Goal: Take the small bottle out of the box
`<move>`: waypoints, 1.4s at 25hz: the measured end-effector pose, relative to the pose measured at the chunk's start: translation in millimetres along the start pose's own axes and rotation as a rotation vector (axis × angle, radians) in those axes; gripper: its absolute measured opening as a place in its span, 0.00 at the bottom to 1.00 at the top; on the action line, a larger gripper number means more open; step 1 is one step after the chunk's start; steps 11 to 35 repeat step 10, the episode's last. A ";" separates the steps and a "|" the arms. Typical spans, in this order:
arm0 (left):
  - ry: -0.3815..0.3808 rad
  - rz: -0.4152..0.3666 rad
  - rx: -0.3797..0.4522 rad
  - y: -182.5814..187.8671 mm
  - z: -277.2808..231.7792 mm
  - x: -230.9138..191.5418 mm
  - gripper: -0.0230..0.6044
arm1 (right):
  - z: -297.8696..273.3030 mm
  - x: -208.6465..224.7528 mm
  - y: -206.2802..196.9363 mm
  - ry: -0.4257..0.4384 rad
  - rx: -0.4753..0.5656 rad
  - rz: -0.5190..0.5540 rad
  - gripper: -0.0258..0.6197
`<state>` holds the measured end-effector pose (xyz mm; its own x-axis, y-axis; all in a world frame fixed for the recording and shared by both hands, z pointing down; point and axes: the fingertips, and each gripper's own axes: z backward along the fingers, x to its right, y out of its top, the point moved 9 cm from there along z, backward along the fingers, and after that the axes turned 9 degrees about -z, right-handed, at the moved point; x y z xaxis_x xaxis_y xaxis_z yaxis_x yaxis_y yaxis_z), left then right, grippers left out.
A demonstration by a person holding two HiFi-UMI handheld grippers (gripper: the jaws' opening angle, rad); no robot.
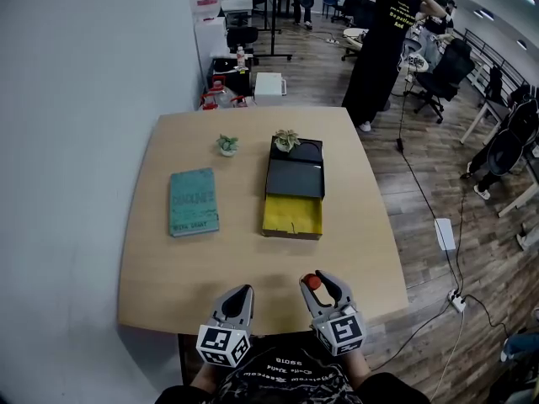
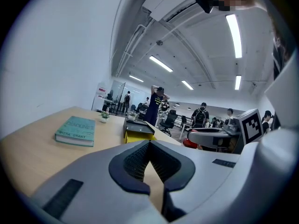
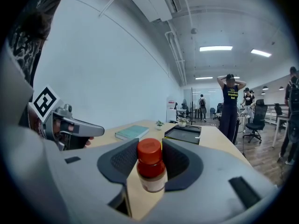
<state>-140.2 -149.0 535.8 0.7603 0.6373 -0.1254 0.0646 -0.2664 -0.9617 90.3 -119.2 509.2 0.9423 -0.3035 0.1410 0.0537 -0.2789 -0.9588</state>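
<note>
While the person is holding both tools side by side over the near edge of the table (image 1: 168,284), each one is pointing away from the body and tipping slightly downward. The right gripper (image 1: 321,281) is clamping the small bottle (image 3: 150,164). Its jaws are standing partly apart, with the pads pressing on the bottle's sides beneath the red cap, and the bottle is sitting upright between them. The small bottle is therefore resting outside the box (image 1: 295,179) and well apart from it, at the near end of the table.

The left gripper (image 1: 242,292) is showing its jaws brought fully together with nothing between them, so it is carrying nothing. In the right gripper view, the left hand (image 3: 77,138) is wrapping around that tool's handle.

The box is lying at mid-table with its yellow tray (image 1: 291,215) drawn out toward the person. A teal book (image 1: 193,201) is lying to the box's left, apart from it. One small plant (image 1: 286,139) is standing at the box's far end.
</note>
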 end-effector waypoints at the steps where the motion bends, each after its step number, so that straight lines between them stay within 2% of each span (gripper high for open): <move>1: 0.005 -0.004 0.001 0.6 0.6 -0.3 0.04 | 0.7 -0.2 -0.4 -0.002 -0.001 0.002 0.28; 10: 0.001 -0.028 0.012 4.8 -2.2 -3.2 0.04 | -4.3 -2.1 -3.8 0.000 -0.018 0.001 0.28; 35: 0.001 -0.028 0.012 4.8 -2.2 -3.2 0.04 | -4.3 -2.1 -3.8 0.000 -0.018 0.001 0.28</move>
